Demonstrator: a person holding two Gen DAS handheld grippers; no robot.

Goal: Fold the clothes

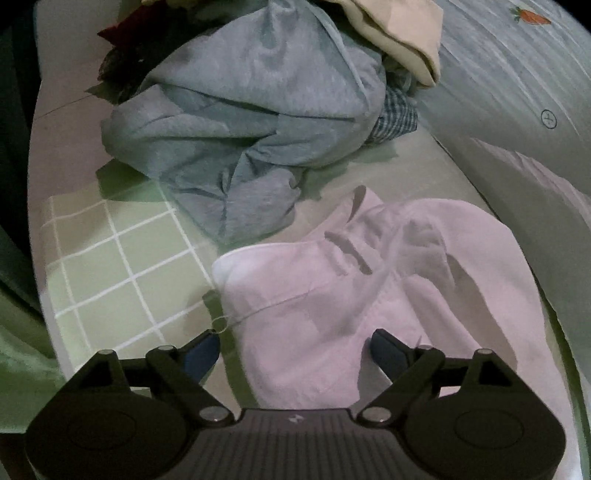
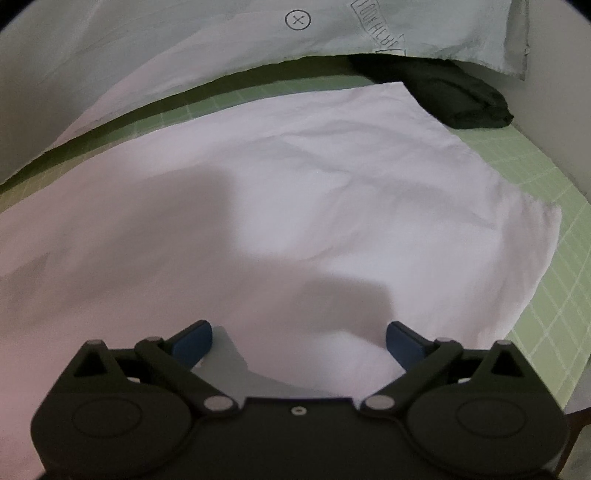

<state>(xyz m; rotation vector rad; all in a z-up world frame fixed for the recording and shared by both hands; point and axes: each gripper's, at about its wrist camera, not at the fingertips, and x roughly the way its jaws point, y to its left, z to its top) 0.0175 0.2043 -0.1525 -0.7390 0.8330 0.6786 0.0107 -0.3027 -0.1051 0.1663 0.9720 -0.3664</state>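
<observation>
White cotton garment (image 2: 295,184) lies spread on the green checked bed sheet (image 1: 110,266), one end bunched under the left tongs (image 1: 293,350), the right tongs (image 2: 299,341) over its flat part; both stand wide apart, gripping nothing. Folding looks barely begun. A crumpled grey-blue garment (image 1: 236,122) and other heaped clothes wait beyond.

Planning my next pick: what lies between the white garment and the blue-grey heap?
In the left wrist view, only bare green sheet separates the white garment from the blue-grey heap.

The white garment (image 2: 332,177) is cut off by the left edge. A plaid cloth (image 1: 397,110) is mostly buried under the grey-blue garment (image 1: 251,110). The printed label (image 2: 380,31) cannot be read.
</observation>
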